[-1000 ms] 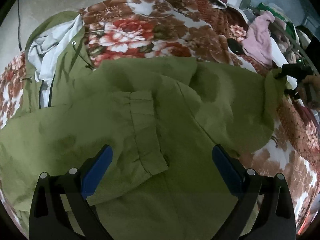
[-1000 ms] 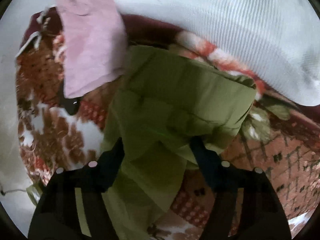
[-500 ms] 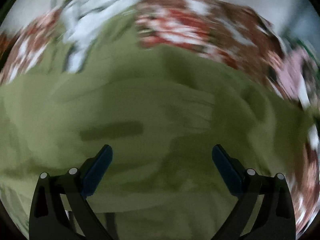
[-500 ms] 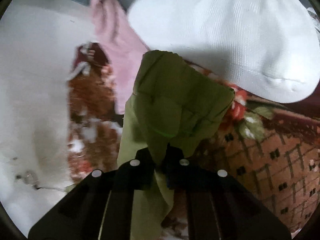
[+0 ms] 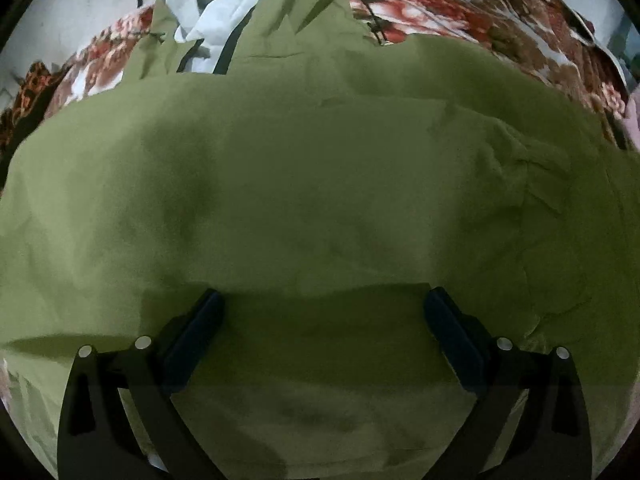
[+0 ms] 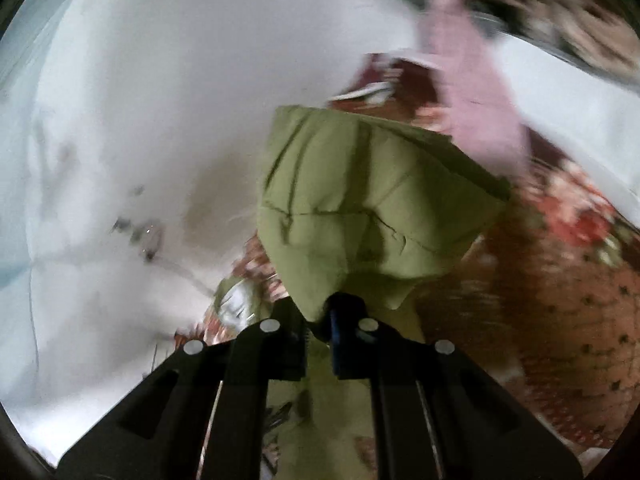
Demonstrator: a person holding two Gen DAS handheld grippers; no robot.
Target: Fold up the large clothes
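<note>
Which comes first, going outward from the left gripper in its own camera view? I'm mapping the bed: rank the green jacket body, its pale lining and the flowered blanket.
1. Green jacket body: directly under the open left gripper.
2. Pale lining: beyond it, upper left.
3. Flowered blanket: farthest, along the top right, running out behind the jacket.

Olive-green jacket (image 5: 320,184), large, thin and matte, spread wide over a floral bed. Pale grey lining showing at the far open end, with a dark drawstring beside it. Softly creased, folded edge at the near side. One bunched, stitched corner (image 6: 372,208) lifted clear of the bed.
</note>
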